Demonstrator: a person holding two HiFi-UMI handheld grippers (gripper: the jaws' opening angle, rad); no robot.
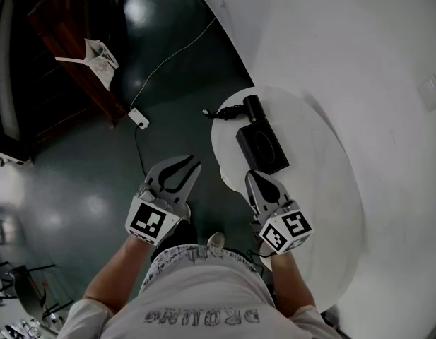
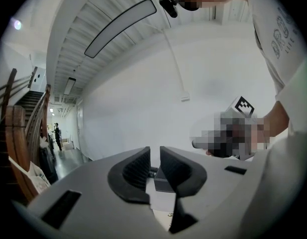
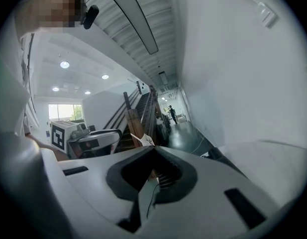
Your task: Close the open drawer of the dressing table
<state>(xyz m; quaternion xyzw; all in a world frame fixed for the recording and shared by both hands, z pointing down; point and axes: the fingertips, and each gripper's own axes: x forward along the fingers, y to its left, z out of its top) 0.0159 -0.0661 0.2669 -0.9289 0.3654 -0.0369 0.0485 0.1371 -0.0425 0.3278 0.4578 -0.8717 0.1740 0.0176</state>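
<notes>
Left gripper (image 2: 154,156), jaws a narrow slit apart and empty, hangs over the floor (image 1: 83,182). Right gripper (image 3: 153,152), jaws closed on nothing, sits above the near edge of the white table (image 1: 323,196), the nearer hand. The open drawer shows in no view, probably below that edge.

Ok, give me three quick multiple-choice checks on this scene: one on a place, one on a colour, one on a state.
1. The black box lies: A on a shelf; B on the round white table; C inside a drawer.
2. The floor is: A dark green; B red; C yellow.
3. The right gripper's jaws: A wide apart; B clamping a cable; C together, empty.
1 B, it rests on the tabletop. 2 A, glossy green in the head view. 3 C, tips meet in the right gripper view.
</notes>
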